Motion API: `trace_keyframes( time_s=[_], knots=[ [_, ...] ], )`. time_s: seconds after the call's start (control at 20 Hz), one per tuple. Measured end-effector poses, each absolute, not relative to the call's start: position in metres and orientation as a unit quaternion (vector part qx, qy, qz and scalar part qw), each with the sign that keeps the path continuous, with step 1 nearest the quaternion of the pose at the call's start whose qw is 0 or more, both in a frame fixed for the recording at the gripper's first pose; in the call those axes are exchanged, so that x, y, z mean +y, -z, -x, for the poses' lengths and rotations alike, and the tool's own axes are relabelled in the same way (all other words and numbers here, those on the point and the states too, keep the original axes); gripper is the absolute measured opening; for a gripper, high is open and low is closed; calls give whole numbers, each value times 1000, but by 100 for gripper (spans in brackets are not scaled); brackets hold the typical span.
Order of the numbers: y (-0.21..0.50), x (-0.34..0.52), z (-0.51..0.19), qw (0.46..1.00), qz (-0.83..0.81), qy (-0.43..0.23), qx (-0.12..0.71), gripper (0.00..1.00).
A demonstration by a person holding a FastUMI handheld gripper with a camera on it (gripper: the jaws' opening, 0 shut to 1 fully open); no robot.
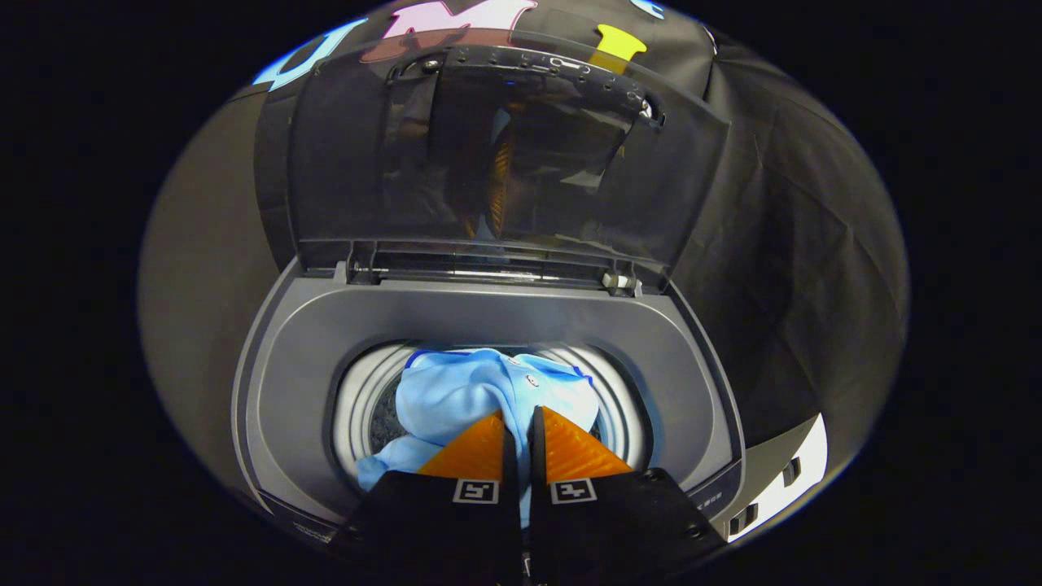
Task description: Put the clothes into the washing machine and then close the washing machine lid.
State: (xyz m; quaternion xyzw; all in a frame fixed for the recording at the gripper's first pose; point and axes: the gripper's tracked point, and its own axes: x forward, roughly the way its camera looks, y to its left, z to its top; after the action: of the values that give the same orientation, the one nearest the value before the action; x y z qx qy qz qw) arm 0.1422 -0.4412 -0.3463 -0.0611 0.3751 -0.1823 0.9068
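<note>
A top-loading washer is sitting below the camera, its grey top deck ringing a round opening. Its lid, a dark see-through panel, is standing upright on the hinges along the far side of the deck, so the machine is fully open. Inside the opening, the pale ribbed drum is showing around the laundry. A light blue shirt with a darker blue trim is lying bunched in the mouth of the drum, its bulk just ahead of the jaws and a fold trailing down beside and beneath them. The gripper is reaching down toward the drum with its jaws drawn narrow, almost together, and a strip of the blue cloth is appearing in the slim gap between them; they are looking pinched on the shirt, though how firmly is hard to judge. As for progress, the first part of the task is looking nearly done: the shirt is already over and partly inside the drum, but it is seemingly not yet let go. What is left is releasing the cloth so it settles in, pulling the gripper clear, then swinging the lid down shut.
</note>
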Motion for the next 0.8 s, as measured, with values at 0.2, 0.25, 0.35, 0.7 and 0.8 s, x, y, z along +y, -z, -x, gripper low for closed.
trace_keyframes(
  time_s=[0.2, 0.25, 0.35, 0.7, 0.8],
  knots=[
    [356, -436, -142, 899, 77, 174, 395, 15],
    [355, -430, -142, 902, 75, 166, 392, 25],
    [354, -427, -144, 901, 74, 165, 393, 48],
    [349, -429, -144, 908, 70, 168, 376, 89],
    [352, -428, -143, 907, 73, 166, 380, 89]
  ],
)
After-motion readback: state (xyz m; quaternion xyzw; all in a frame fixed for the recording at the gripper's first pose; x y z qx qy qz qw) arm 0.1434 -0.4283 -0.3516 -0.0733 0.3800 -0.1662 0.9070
